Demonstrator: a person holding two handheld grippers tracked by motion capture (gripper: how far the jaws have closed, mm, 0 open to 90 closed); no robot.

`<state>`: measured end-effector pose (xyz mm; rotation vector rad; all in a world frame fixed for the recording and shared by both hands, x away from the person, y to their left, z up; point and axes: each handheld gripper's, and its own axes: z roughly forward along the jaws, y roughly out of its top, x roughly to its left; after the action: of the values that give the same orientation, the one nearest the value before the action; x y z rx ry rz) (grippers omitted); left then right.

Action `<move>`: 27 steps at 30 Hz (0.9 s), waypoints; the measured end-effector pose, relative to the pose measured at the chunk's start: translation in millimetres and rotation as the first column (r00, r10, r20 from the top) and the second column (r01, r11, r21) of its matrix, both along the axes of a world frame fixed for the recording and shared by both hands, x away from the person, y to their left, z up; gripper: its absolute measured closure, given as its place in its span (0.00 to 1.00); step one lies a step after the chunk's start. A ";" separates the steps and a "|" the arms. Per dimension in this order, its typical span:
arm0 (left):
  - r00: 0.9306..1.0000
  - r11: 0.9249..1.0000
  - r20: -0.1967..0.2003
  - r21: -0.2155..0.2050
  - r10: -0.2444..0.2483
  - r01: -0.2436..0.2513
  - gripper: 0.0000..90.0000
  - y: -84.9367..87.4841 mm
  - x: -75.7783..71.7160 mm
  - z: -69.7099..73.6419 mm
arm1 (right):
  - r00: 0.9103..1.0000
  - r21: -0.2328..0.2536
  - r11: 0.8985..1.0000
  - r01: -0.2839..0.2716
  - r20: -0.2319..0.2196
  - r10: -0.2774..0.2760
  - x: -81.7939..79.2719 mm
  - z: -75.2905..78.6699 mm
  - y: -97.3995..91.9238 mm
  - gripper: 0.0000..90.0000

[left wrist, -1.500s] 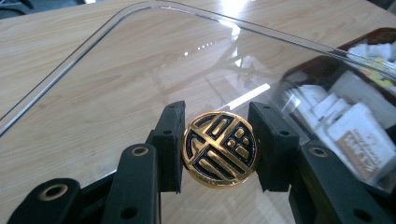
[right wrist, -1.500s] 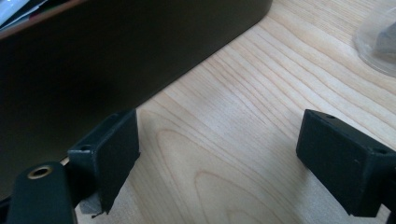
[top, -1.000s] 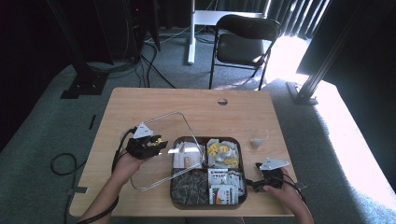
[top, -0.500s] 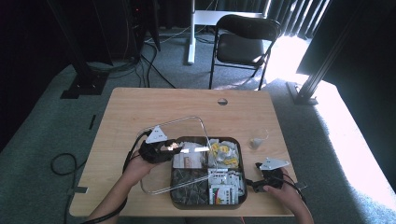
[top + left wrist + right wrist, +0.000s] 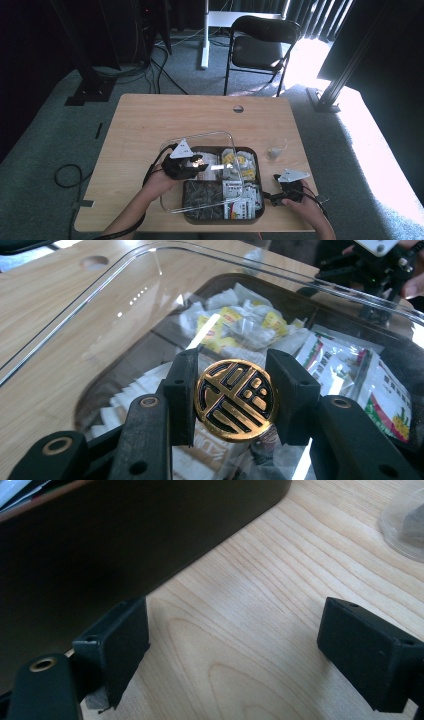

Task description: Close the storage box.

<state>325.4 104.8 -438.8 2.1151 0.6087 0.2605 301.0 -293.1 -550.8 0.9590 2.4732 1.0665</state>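
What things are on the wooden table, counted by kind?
Dark compartment tray: 1
Clear lid, held by its gold knob in the left tool: 1
Small pouch lying beside the tray: 1
Hand-held tools, the left one plus the right tool: 2
Total: 5

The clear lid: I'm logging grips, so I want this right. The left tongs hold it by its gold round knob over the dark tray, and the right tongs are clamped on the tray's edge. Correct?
Not quite. The left tongs do grip the clear lid by its gold round knob over the dark tray, but the right gripper view shows the right tongs open beside the tray, on nothing.
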 end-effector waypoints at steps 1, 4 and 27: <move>1.000 1.000 0.002 0.004 -0.006 0.006 0.65 -2.3 -0.6 -0.5 | 1.000 0.000 1.000 0.000 0.000 0.000 0.0 0.0 0.0 0.14; 1.000 1.000 0.000 0.005 -0.030 0.030 0.65 -8.9 -1.6 -1.8 | 1.000 0.000 1.000 0.001 -0.002 -0.001 -0.1 0.0 0.0 0.14; 0.989 0.988 0.001 0.032 -0.150 0.150 0.65 -47.3 -3.1 -16.9 | 1.000 0.000 1.000 0.001 -0.001 -0.001 -0.1 0.0 0.0 0.14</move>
<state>322.3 57.5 -455.6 2.1783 0.4427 0.1901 300.9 -293.1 -550.8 0.9609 2.4738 1.0663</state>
